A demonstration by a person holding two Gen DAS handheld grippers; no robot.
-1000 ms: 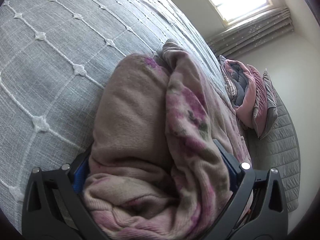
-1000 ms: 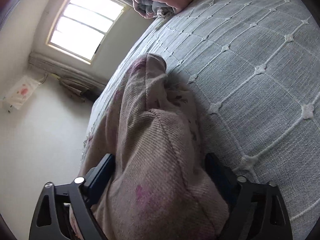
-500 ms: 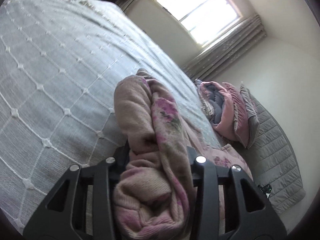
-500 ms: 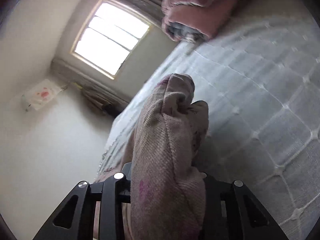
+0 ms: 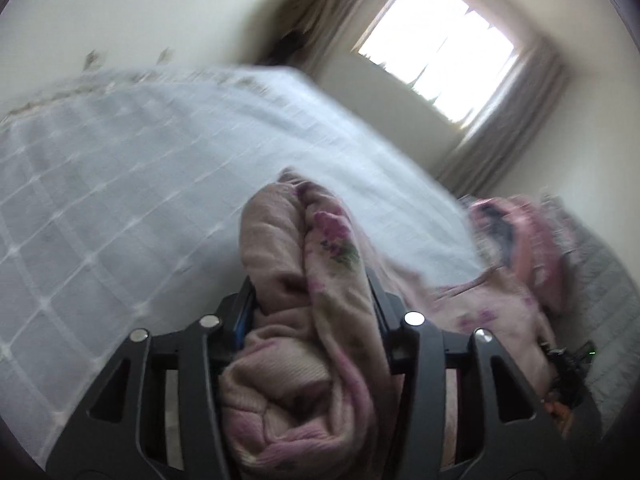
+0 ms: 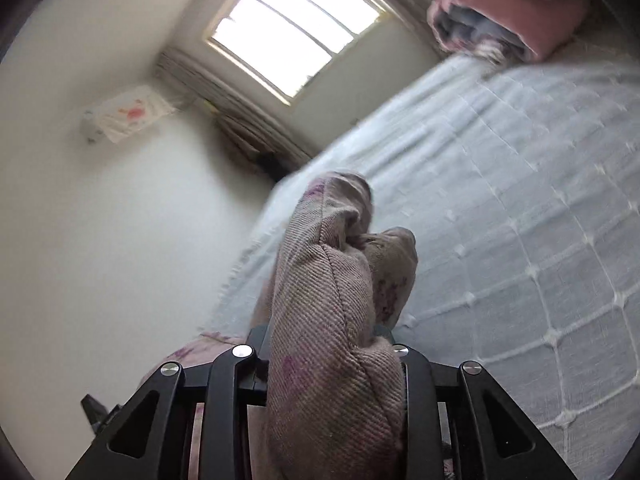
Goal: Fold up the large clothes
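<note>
Both tongs grip one beige knitted garment with pink flowers [image 5: 304,280]: the left gripper [image 5: 310,300] and right gripper [image 6: 324,340], jaws just eased slightly wider, pinch thick bunched folds above the pale grey quilted bedspread [image 5: 120,200].

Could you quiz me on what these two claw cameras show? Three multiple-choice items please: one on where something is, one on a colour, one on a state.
1. Where does the pink and grey bundle lie?
A. on the bed, far end
B. on the windowsill
C. on the floor

2. What colour is the bedspread?
A. dark red
B. pale grey with a white grid
C. green

3. What is the left claw doing?
A. open and empty
B. gripping a cup
C. closed on the flowered garment

Answers: 1 A, it rests on the bed's surface beyond the garment. 2 B, white stitched lines cross pale grey cloth. 3 C, bunched fabric is pinched between its fingers; the right claw holds the same kind of cloth.
</note>
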